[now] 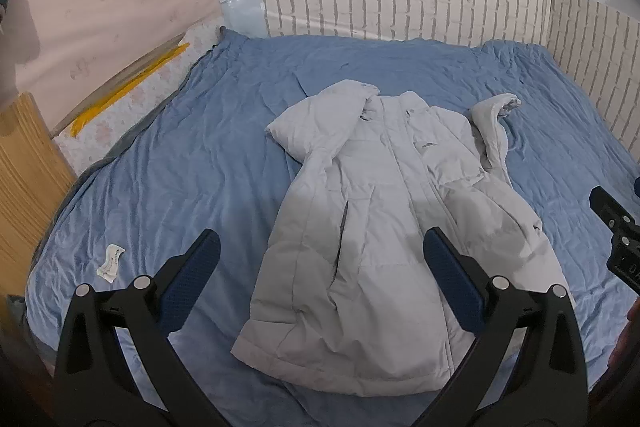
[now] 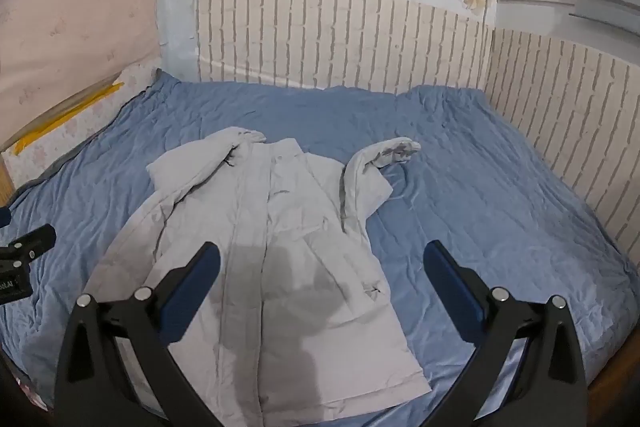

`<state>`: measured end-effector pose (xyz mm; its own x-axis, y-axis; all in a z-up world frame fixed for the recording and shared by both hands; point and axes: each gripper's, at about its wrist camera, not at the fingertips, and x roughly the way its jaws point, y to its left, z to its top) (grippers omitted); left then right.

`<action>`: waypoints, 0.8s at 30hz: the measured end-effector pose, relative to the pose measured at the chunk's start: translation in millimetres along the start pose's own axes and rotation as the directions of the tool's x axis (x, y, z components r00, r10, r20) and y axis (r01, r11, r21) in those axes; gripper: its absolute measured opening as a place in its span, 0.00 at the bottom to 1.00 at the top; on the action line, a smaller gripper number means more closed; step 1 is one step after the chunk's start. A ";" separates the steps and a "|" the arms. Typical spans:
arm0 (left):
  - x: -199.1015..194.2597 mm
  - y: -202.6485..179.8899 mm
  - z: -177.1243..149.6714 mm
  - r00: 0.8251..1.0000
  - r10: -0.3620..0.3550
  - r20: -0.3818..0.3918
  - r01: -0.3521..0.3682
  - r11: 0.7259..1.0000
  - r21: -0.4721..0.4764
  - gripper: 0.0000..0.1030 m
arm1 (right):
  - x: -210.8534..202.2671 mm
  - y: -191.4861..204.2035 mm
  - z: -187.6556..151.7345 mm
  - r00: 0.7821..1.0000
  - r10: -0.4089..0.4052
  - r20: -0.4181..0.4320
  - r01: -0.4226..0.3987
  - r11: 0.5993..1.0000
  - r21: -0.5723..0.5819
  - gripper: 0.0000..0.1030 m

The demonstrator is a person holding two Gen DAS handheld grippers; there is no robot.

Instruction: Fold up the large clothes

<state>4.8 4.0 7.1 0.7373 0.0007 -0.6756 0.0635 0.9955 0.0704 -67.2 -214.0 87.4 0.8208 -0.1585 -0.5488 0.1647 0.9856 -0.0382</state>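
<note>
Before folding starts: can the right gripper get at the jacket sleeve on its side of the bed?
Probably yes. The right gripper is open and empty, and the sleeve lies uncovered on the blue blanket with nothing between.

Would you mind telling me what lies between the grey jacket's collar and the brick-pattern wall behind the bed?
Only bare, wrinkled blue quilt separates the grey jacket from the brick-pattern wall; both wrist views show it.
</note>
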 end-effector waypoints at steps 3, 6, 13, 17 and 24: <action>-1.4 -1.8 -0.7 1.000 0.004 0.006 -0.004 1.000 0.001 0.97 | -2.9 4.7 -0.5 0.999 -0.034 0.016 0.035 0.999 -0.017 0.98; -2.1 -2.5 -2.0 1.000 0.012 0.011 -0.012 1.000 0.007 0.97 | -5.0 7.1 -3.7 0.998 -0.048 0.027 0.049 0.998 -0.042 0.98; 3.5 1.6 -3.9 1.000 0.006 -0.004 -0.006 1.000 0.007 0.97 | 6.5 8.8 -11.8 0.998 -0.051 -0.033 0.050 0.997 -0.051 0.98; 4.8 1.8 -4.0 1.000 0.013 -0.003 -0.013 1.000 0.017 0.97 | 12.8 9.8 -15.6 0.994 -0.087 -0.062 0.084 0.995 -0.054 0.98; 5.5 3.4 -3.2 1.000 0.008 0.001 -0.008 1.000 0.025 0.97 | 15.4 5.6 -17.7 0.993 -0.083 -0.081 0.081 0.996 -0.036 0.98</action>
<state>6.9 7.6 1.3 0.7382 0.0085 -0.6745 0.0747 0.9927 0.0943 -63.4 -209.9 63.9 0.7569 -0.2348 -0.6099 0.2109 0.9711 -0.1122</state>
